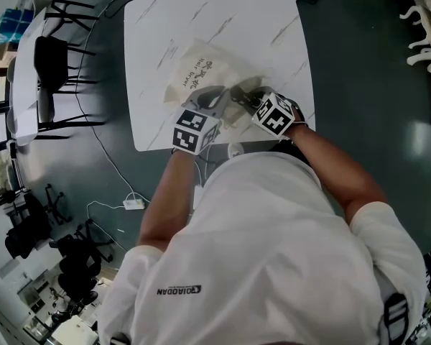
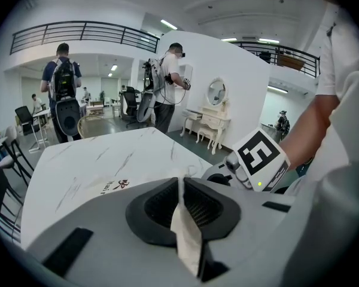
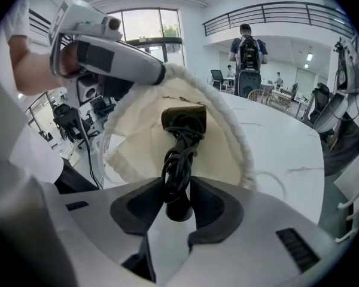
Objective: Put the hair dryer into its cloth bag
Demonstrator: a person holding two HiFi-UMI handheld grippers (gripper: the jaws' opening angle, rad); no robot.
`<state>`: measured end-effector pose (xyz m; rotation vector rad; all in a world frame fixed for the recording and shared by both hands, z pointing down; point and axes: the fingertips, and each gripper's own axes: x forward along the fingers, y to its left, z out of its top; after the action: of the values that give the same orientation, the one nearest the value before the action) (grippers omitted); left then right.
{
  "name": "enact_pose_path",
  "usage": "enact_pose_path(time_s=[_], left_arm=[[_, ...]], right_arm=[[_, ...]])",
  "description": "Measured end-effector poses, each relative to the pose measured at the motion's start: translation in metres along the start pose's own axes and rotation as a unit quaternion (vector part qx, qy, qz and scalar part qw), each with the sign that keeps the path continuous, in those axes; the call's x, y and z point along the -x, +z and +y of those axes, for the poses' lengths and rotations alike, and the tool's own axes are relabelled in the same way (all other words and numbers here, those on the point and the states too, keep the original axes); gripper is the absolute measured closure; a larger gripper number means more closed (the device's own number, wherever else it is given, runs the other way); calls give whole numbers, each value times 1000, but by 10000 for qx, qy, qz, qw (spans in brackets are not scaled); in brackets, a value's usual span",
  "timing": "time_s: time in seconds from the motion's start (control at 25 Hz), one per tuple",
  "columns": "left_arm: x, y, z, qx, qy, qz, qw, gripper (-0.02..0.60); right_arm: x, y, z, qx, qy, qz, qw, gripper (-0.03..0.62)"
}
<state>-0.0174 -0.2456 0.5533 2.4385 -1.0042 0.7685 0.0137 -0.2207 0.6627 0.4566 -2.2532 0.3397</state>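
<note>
Over marble table [image 1: 201, 20], both tilted downward, left gripper [image 2: 182, 196] pinches cloth bag [image 3: 140, 139] edge, right gripper [image 3: 179, 190] clasps hair dryer [image 3: 183, 119] handle.

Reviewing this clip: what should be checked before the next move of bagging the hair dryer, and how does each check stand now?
1. Rim of the cloth bag clamped in the left tongs: ok.
2. Bag mouth held open towards the hair dryer: ok.
3. Dryer handle between the right tongs: ok, pads appear to touch it.
4. The cord coiled round the handle, not trailing: ok.
5. Dryer head inside the mouth: ok; how deep, cannot tell.
6. Bag resting on the table: ok.
</note>
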Motion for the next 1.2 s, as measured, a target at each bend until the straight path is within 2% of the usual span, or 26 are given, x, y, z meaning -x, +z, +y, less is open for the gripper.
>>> enact_pose_path(time_s=[0.32, 0.6, 0.76, 0.8, 0.96, 1.08, 1.2], left_arm=[[2, 4, 3, 146, 103, -110, 9998, 531], [2, -2, 6, 275, 112, -97, 9995, 531], [0, -6, 4, 218, 117, -33, 9997, 531], [0, -6, 4, 203, 114, -18, 9997, 531], [-3, -9, 1, 152, 75, 38, 9998, 531], [-9, -14, -4, 70, 21, 130, 9999, 531], [-21, -26, -10, -54, -88, 287, 9995, 531]], right_arm=[[-39, 41, -5, 314, -45, -64, 9995, 444], [-57, 31, -11, 541, 24, 303, 9981, 446], [-57, 29, -13, 598, 63, 302, 9977, 439], [-55, 28, -11, 601, 106, 311, 9977, 420], [-26, 25, -6, 596, 228, 176, 9978, 405], [9, 14, -7, 313, 212, -51, 9993, 408], [42, 0, -13, -381, 9, -340, 9987, 419]])
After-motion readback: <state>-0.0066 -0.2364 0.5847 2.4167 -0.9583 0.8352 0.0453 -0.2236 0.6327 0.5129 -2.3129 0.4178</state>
